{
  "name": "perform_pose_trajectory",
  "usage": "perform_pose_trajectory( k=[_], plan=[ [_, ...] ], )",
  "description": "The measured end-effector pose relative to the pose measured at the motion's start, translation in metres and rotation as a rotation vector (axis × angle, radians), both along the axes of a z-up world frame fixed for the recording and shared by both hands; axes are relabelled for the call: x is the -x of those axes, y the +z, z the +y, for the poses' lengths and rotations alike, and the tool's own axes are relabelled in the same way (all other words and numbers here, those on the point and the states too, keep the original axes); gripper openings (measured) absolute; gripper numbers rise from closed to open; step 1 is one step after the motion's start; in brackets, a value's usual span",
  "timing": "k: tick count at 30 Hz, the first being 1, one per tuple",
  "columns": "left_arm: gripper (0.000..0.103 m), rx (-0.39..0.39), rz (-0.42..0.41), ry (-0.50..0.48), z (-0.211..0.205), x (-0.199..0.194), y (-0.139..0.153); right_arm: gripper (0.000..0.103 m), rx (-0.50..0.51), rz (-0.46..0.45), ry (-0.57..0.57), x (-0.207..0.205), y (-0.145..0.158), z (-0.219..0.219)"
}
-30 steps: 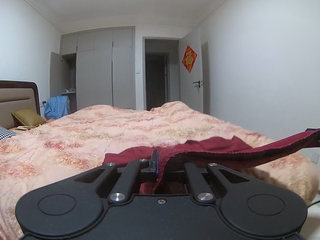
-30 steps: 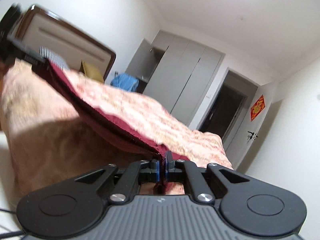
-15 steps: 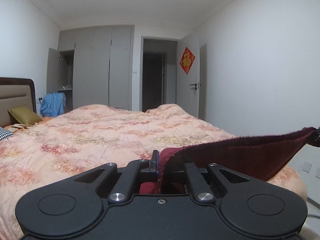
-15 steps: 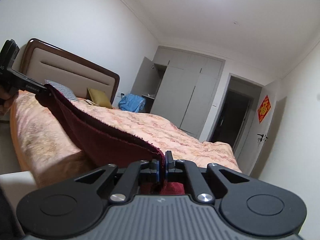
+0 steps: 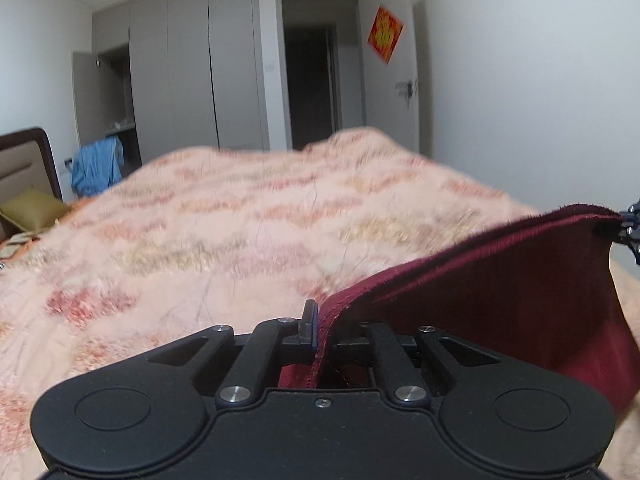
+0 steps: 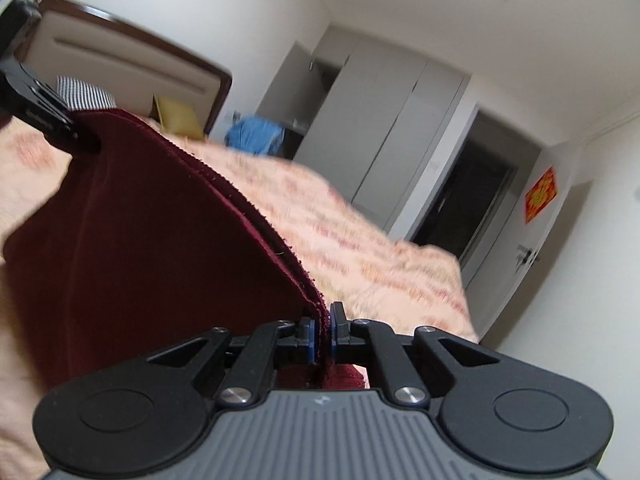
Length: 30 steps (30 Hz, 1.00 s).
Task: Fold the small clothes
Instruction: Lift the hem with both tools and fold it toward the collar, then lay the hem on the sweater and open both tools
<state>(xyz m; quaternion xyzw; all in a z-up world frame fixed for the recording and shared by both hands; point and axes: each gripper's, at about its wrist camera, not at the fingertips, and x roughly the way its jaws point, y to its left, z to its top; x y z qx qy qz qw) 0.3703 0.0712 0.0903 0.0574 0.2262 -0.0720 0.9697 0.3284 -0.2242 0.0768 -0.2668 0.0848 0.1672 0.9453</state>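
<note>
- The left gripper [image 5: 318,328] has its jaws pressed together on one end of the top hem of the dark red, napped fabric garment [image 5: 500,292]; the cloth comes out from between the pads and runs off up and to that gripper's right.
- The right gripper [image 6: 322,330] pinches the other end of the same hem, blue pads nipped on the cloth edge; from here the hem climbs away to this gripper's left, up to the other tool at the far left of its view.
- So the garment's long axis, the taut hem, spans straight between the two grippers, and the rest of the cloth hangs below that line as a slack sheet.
- The garment is held in the air, not lying on the pink, floral-patterned quilted bedspread [image 5: 240,220], which spreads out ahead of both grippers and beneath the hanging cloth; I cannot tell whether the lower edge touches it.
- Neither hand is nearer the cloth, as each holds a corner; the coming move, in my judgement, turns on carrying the hem forward over the bedspread and lowering it, both ends kept level so the sheet lays flat.
- Risk: blur hints at motion, so the slack part may bunch.
</note>
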Motion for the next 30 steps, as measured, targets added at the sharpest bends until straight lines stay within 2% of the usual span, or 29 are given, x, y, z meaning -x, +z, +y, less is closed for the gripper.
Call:
perform_pose_trajectory(
  k=[7, 10, 13, 15, 16, 17, 19, 21, 23, 25, 30],
  plan=[
    [0.007, 0.056, 0.152, 0.04, 0.014, -0.07, -0.059, 0.007, 0.002, 0.18, -0.032, -0.096, -0.046, 0.016],
    [0.007, 0.087, 0.192, 0.051, 0.018, -0.088, -0.08, 0.009, -0.016, 0.214, -0.041, -0.114, -0.065, 0.016],
    [0.012, 0.092, 0.21, 0.053, 0.021, -0.096, -0.091, 0.011, -0.037, 0.235, -0.041, -0.122, -0.077, 0.013],
    [0.022, 0.088, 0.215, 0.059, 0.021, -0.098, -0.094, 0.019, -0.038, 0.249, -0.037, -0.126, -0.082, 0.013],
    [0.025, 0.09, 0.215, 0.061, 0.022, -0.098, -0.096, 0.032, -0.038, 0.257, -0.033, -0.126, -0.085, 0.013],
    [0.033, 0.095, 0.217, 0.062, 0.022, -0.098, -0.095, 0.042, -0.039, 0.262, -0.03, -0.126, -0.087, 0.013],
    [0.047, 0.108, 0.219, 0.059, 0.024, -0.096, -0.096, 0.052, -0.048, 0.27, -0.021, -0.129, -0.092, 0.012],
    [0.071, 0.117, 0.203, 0.06, 0.026, -0.092, -0.094, 0.064, -0.063, 0.272, -0.016, -0.124, -0.091, 0.009],
    [0.082, 0.112, 0.177, 0.066, 0.028, -0.085, -0.091, 0.083, -0.07, 0.261, -0.014, -0.118, -0.091, 0.008],
    [0.087, 0.108, 0.158, 0.072, 0.031, -0.079, -0.089, 0.095, -0.064, 0.237, -0.027, -0.112, -0.091, 0.007],
    [0.099, 0.089, 0.127, 0.079, 0.029, -0.066, -0.09, 0.102, -0.049, 0.177, -0.016, -0.093, -0.091, 0.001]
  ],
)
